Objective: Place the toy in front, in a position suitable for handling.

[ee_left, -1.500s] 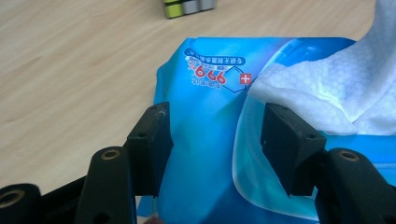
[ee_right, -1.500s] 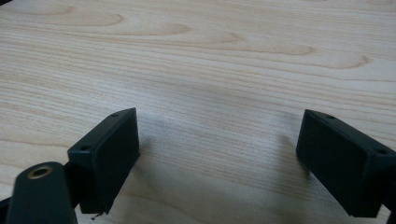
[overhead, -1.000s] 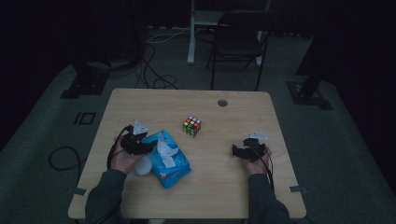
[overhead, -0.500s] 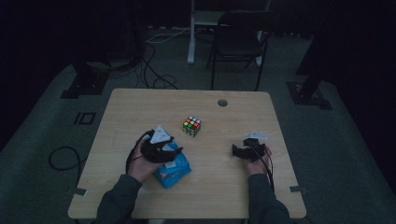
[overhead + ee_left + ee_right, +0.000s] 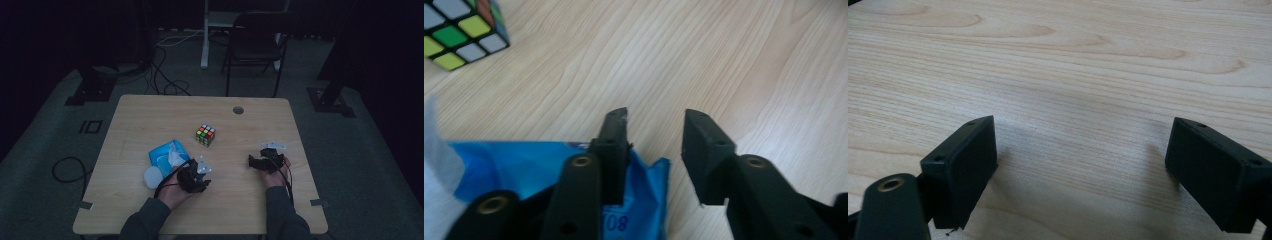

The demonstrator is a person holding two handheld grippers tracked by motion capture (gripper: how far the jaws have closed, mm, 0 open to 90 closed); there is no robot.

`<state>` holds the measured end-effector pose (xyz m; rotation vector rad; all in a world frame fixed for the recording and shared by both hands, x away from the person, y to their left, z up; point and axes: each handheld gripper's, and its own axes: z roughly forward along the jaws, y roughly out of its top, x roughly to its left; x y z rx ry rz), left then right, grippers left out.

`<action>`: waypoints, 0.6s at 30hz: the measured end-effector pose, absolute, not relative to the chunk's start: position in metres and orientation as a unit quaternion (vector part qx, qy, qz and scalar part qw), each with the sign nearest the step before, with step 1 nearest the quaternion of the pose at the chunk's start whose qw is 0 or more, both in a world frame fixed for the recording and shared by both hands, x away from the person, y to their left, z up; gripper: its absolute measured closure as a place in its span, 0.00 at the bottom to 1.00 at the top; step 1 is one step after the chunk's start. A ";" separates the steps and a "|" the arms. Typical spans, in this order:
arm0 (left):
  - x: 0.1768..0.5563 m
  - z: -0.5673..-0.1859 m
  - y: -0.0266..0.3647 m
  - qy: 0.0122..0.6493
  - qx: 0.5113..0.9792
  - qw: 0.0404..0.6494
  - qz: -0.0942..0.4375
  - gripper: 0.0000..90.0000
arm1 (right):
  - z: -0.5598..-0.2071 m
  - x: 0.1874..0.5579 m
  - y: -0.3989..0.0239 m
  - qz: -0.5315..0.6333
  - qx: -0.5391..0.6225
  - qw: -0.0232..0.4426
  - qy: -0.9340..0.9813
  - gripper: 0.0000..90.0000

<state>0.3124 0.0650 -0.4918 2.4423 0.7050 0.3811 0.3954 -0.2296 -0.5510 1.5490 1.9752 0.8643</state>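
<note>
A blue wipe pack (image 5: 165,154) with a white tissue (image 5: 175,152) sticking up lies at the table's left middle. In the high view my left gripper (image 5: 197,176) is over the pack's near right end, and the hand hides that part. In the left gripper view its jaws (image 5: 656,131) have just been closing and stand a little apart with only bare wood between them. The pack (image 5: 524,165) lies under the left jaw. A colour cube (image 5: 205,135) (image 5: 459,30) stands farther off. My right gripper (image 5: 261,161) (image 5: 1080,165) rests open over bare wood at the right.
A white round lid (image 5: 151,176) lies just left of the pack, near the left hand. The wooden table (image 5: 150,115) has a cable hole (image 5: 238,109) at the back. A chair and cables stand on the floor beyond it.
My left hand has moved right and toward the near edge, from the pack's far left corner to its near right end. The right hand has stayed put.
</note>
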 end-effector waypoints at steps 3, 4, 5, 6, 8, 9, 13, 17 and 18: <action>0.310 -0.491 0.072 0.260 0.915 0.272 0.145 0.80 | -0.551 0.395 -0.230 0.316 0.566 0.241 0.722 0.14; 0.309 -0.492 0.074 0.260 0.915 0.272 0.144 0.82 | -0.551 0.395 -0.230 0.316 0.566 0.241 0.722 0.14; 0.308 -0.492 0.078 0.259 0.915 0.272 0.146 0.82 | -0.551 0.395 -0.230 0.316 0.566 0.241 0.722 0.14; 0.307 -0.492 0.082 0.260 0.915 0.270 0.150 0.83 | -0.551 0.395 -0.230 0.316 0.566 0.241 0.722 0.14; 0.306 -0.493 0.089 0.264 0.914 0.264 0.159 0.83 | -0.551 0.395 -0.230 0.316 0.566 0.241 0.723 0.14; 0.307 -0.494 0.094 0.268 0.913 0.254 0.170 0.83 | -0.551 0.395 -0.230 0.316 0.566 0.241 0.723 0.14; 0.311 -0.497 0.116 0.292 0.908 0.231 0.192 0.82 | -0.551 0.395 -0.230 0.316 0.565 0.241 0.723 0.14; 0.313 -0.497 0.143 0.325 0.896 0.224 0.202 0.81 | -0.551 0.395 -0.230 0.316 0.565 0.241 0.723 0.14; 0.313 -0.497 0.148 0.331 0.894 0.225 0.203 0.80 | -0.551 0.395 -0.230 0.316 0.565 0.241 0.723 0.14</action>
